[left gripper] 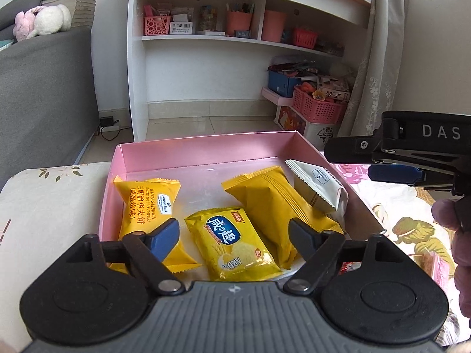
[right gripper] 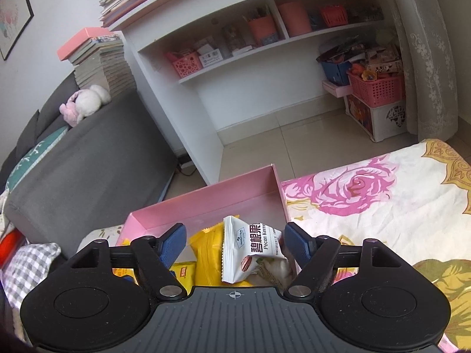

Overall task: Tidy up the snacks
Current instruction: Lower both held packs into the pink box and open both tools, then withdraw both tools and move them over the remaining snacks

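Note:
An open pink box (left gripper: 206,150) holds a yellow waffle sandwich packet (left gripper: 147,203) at the left. A yellow cracker packet (left gripper: 235,247) lies in the middle, and beside it another yellow packet (left gripper: 276,203). A white pecan packet (left gripper: 318,188) leans against the right wall. My left gripper (left gripper: 234,235) is open over the box's near edge, its fingers either side of the cracker packet without touching it. My right gripper (right gripper: 235,241) is open above the white pecan packet (right gripper: 250,250), and its left pad is well clear of it. From the side, the right gripper (left gripper: 353,160) hangs over the box's right wall.
The box (right gripper: 206,200) sits on a floral cloth (right gripper: 368,194). A pink-wrapped snack (left gripper: 435,264) lies on the cloth near a person's hand (left gripper: 453,226). Behind are a white shelf unit (left gripper: 206,38), a grey sofa (left gripper: 44,94), pink baskets (left gripper: 318,106) and tiled floor.

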Motion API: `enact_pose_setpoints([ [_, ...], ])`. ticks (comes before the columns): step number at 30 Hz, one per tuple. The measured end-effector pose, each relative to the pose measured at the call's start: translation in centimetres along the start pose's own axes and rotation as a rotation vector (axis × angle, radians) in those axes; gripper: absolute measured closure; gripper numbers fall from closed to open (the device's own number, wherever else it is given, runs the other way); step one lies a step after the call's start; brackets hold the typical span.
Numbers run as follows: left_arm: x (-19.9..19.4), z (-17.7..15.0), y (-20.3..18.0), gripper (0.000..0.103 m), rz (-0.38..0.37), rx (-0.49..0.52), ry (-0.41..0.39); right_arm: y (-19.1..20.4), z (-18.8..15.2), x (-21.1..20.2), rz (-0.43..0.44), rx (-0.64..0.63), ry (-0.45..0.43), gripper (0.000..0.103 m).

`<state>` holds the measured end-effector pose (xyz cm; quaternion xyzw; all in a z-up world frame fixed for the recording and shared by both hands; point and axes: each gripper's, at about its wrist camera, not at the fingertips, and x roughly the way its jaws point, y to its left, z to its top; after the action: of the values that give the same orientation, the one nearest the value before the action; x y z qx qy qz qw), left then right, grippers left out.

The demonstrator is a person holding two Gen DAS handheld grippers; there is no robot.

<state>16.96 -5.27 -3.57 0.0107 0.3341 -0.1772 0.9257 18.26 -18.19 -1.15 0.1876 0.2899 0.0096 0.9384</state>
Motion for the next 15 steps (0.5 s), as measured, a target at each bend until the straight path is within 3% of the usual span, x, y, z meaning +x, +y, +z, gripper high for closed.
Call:
enact_pose_setpoints([
  [10,-3.1,0.0,0.1,0.005,0.010,0.023,0.019,2.1,-0.4,-3.8,-0.040,-0.086,0.004,0.009],
  [15,-4.6,-0.1,0.3,0.001,0.027,0.035,0.027,2.9,-0.7,-5.4,-0.047,-0.118,0.014,0.008],
])
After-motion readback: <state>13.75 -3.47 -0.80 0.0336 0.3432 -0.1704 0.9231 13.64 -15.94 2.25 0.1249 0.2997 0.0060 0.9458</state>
